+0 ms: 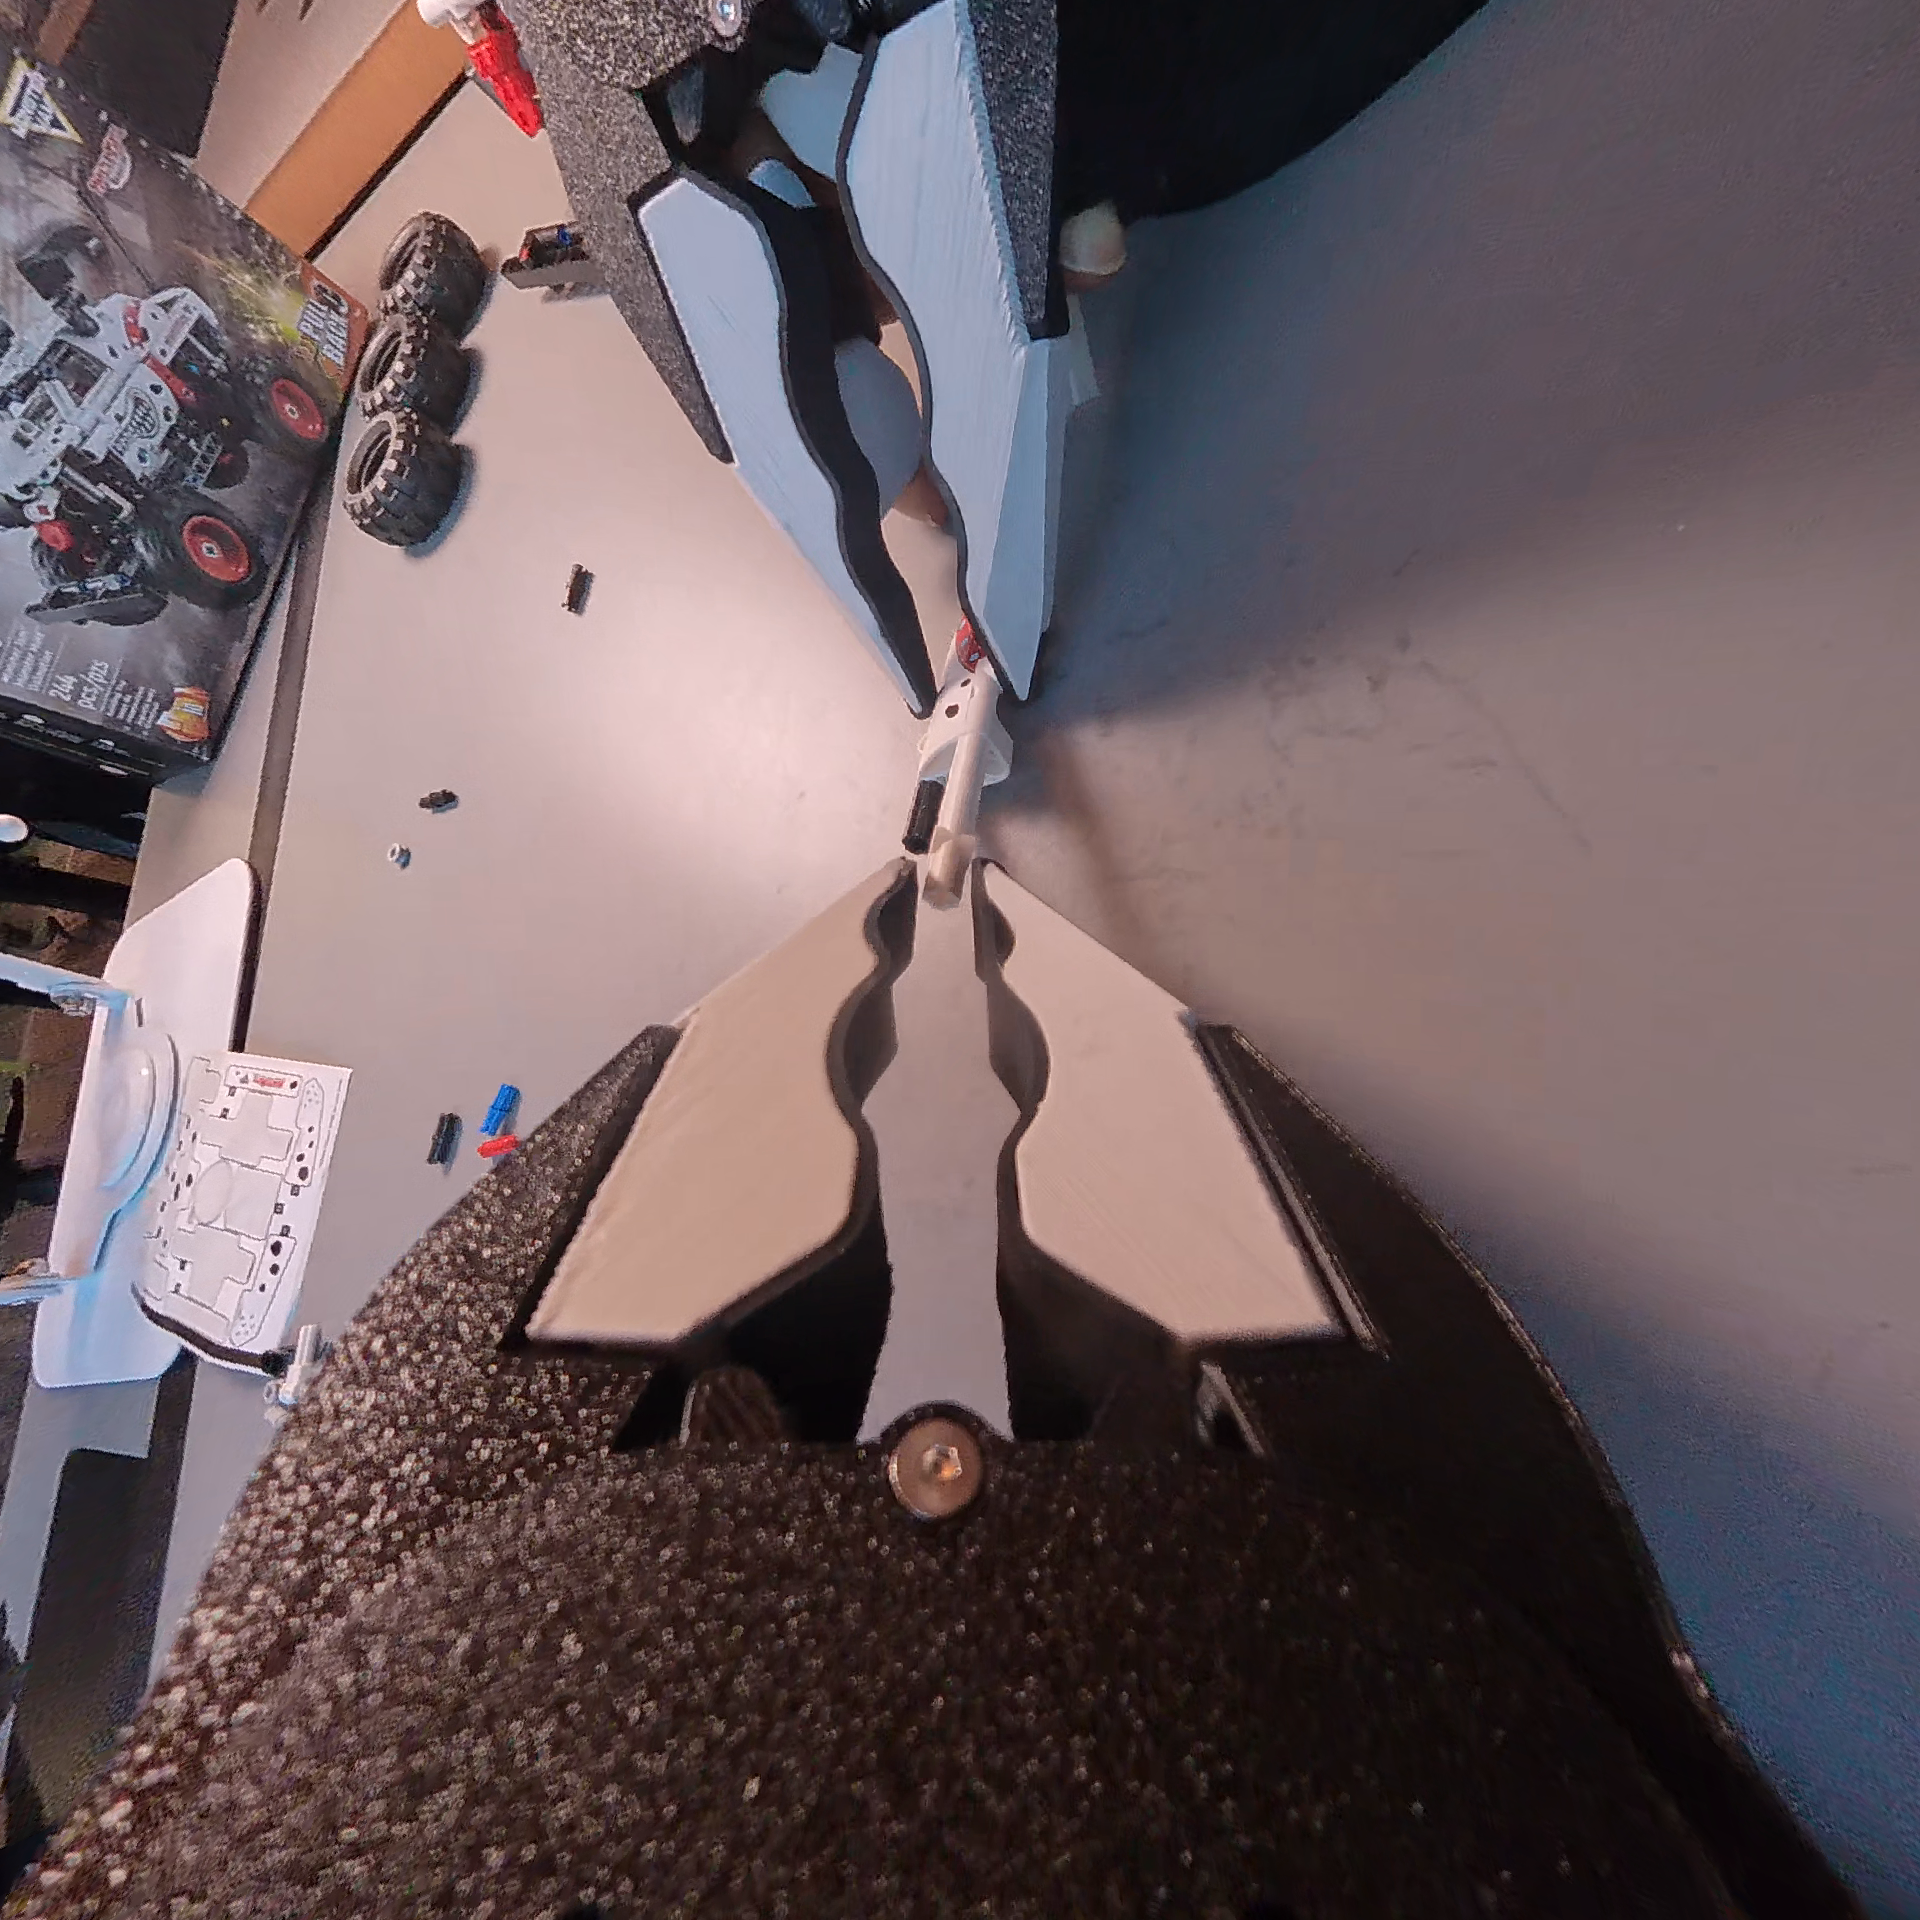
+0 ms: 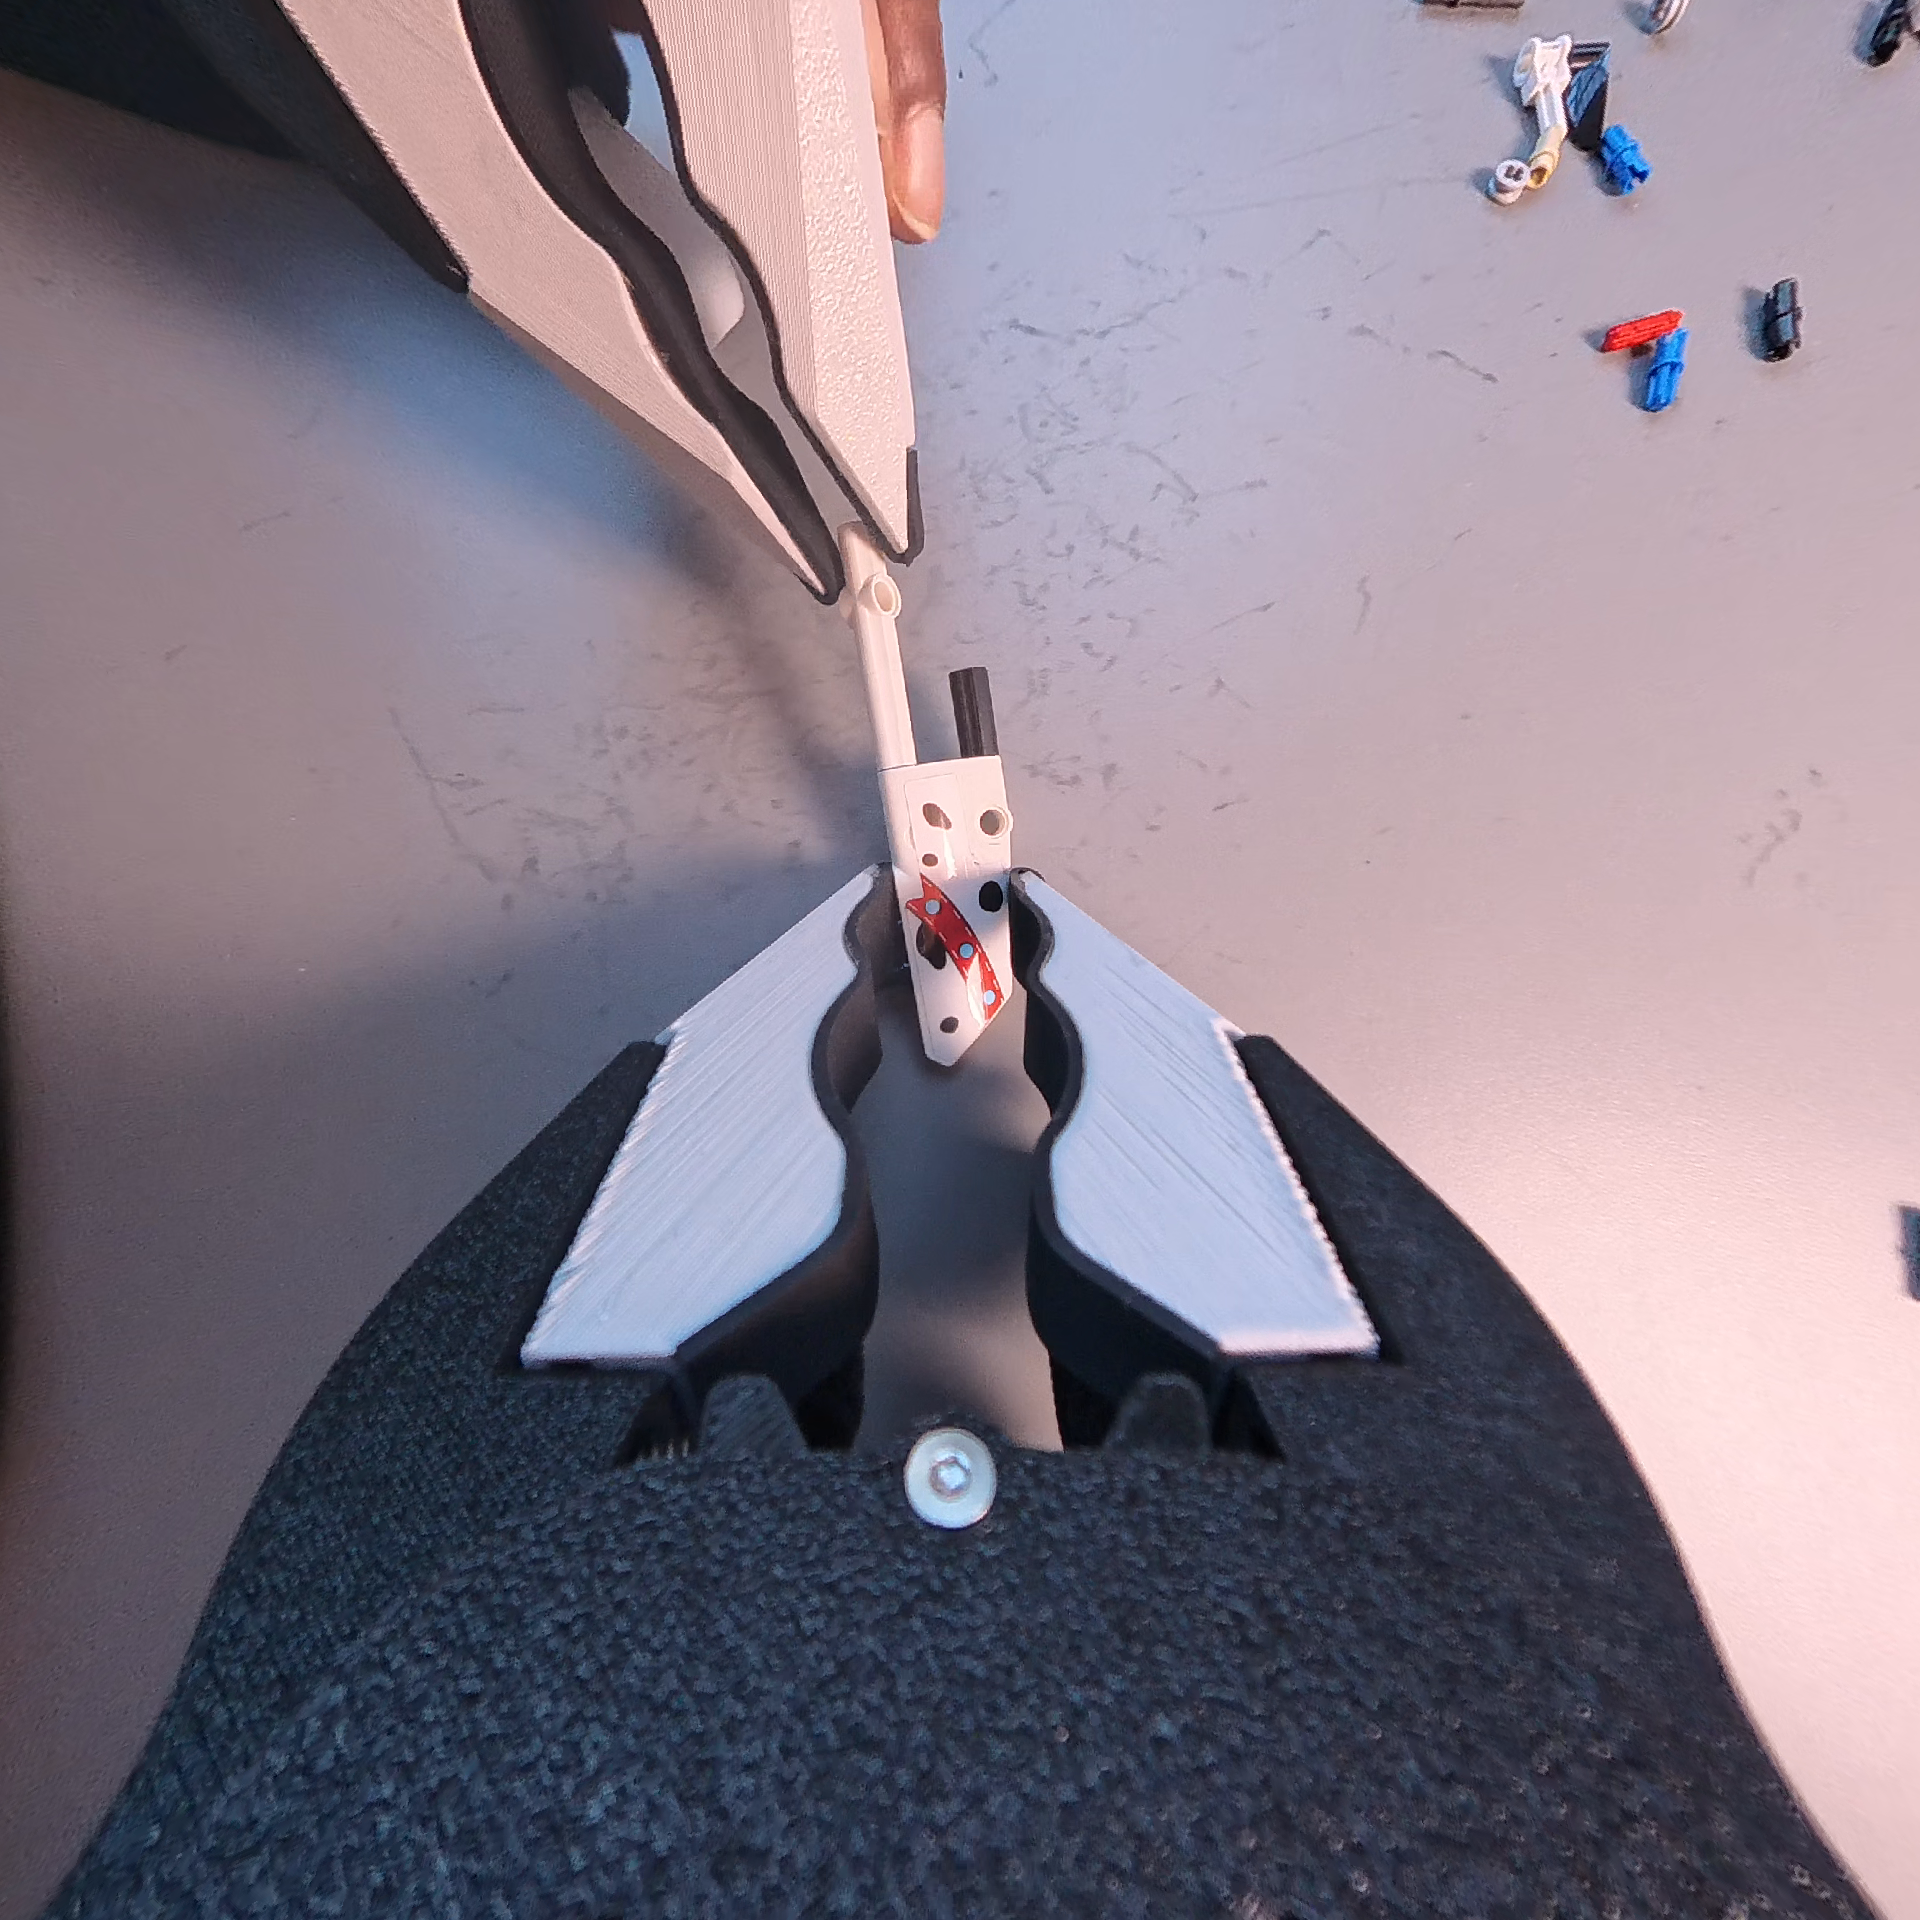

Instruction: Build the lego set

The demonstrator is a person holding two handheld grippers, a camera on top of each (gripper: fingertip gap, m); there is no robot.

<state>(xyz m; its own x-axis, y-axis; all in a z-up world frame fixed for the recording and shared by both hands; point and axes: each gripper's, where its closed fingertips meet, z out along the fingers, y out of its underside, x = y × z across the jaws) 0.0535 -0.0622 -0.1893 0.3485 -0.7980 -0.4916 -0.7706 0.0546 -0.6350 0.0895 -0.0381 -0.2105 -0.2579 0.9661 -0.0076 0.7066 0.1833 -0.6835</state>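
Note:
A small white lego panel (image 2: 951, 831) with a red sticker is held over the grey table. My right gripper (image 2: 954, 896) is shut on its lower end. A black pin (image 2: 972, 712) sticks out of the panel's far end. A thin white rod (image 2: 885, 675) runs from that same end to my left gripper (image 2: 862, 561), which is shut on the rod's tip. In the left wrist view my left gripper (image 1: 943, 878) pinches the rod (image 1: 961, 800). Beyond it are the black pin (image 1: 921, 816), the panel (image 1: 964, 717) and the right gripper (image 1: 971, 686).
The lego box (image 1: 135, 416) and three black tyres (image 1: 416, 395) lie at the table's far left. A sticker sheet (image 1: 249, 1195) lies nearer. Small blue, red and black pieces (image 2: 1652, 353) and white connectors (image 2: 1548, 114) are scattered. A finger (image 2: 914, 135) rests on the left gripper. Tip to tip, the grippers are about 6 cm apart.

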